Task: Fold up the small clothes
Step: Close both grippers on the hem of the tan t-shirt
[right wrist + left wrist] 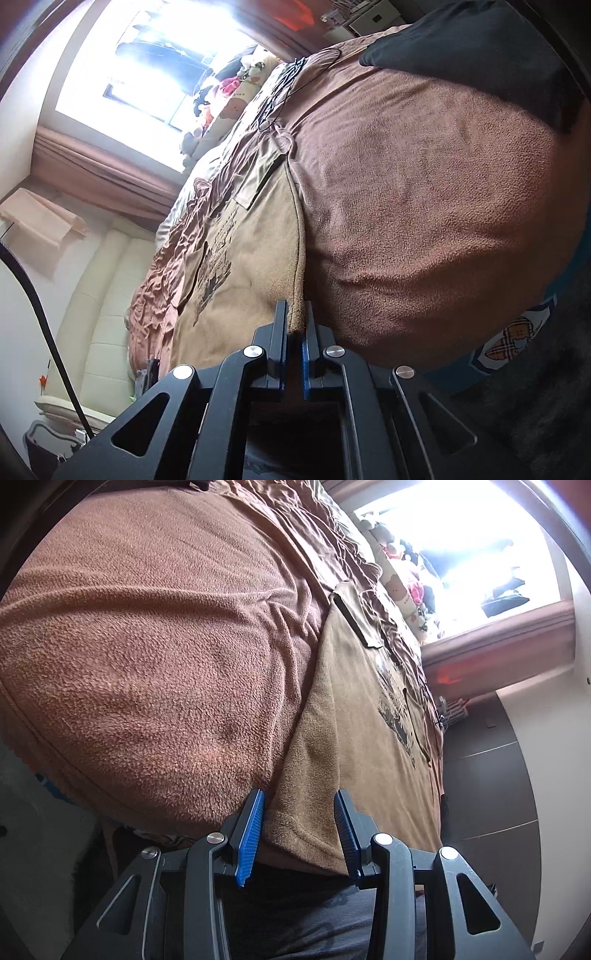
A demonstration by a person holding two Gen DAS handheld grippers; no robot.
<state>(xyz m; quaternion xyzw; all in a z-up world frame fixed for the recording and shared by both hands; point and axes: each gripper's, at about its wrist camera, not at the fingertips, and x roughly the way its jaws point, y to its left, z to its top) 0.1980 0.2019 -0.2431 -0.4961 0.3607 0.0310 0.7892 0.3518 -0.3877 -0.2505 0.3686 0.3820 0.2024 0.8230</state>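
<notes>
Tan T-shirt [240, 258] lies flat on the brown fleece blanket [424, 221] covering the bed, centre-left in the right wrist view. Right gripper [295, 321], bottom centre, has its jaws clamped on the shirt's near folded edge. Left gripper [299, 808], low in the left wrist view, jaws apart, the shirt's hem corner between them, unpinched.
</notes>
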